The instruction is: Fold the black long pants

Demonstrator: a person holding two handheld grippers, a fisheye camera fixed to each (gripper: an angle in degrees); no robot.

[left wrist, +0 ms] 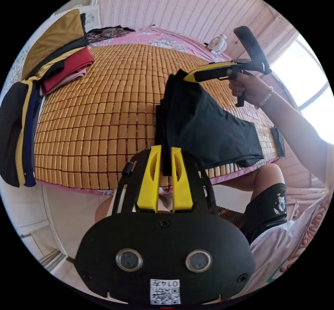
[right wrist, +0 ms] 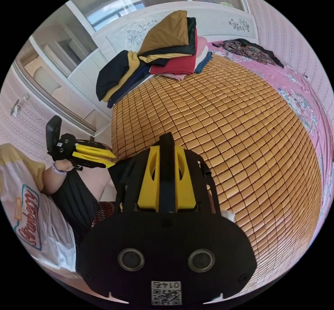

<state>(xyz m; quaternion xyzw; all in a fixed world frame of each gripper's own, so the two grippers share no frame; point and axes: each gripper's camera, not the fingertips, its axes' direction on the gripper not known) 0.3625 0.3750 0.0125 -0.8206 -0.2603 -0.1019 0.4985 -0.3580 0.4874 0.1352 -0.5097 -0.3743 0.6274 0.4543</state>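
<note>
Left tongs (left wrist: 166,162) at near edge of bed, yellow jaws closed on a bunched fold of the black pants (left wrist: 208,129). Right tongs (left wrist: 189,77) held in a hand (left wrist: 248,87), jaws clamped on the pants' upper corner, lifting it off the bamboo mat (left wrist: 104,115). Rest of pants drapes down onto mat. Pile of folded clothes (left wrist: 59,56) at mat's far left corner. Person's knee (left wrist: 268,174) beside bed edge.

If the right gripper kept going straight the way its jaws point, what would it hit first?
Probably the bamboo mat on the bed. The right gripper is clamped on the black pants, and beyond lies bare mat; the clothes pile looks farther, though depth is unclear.
</note>
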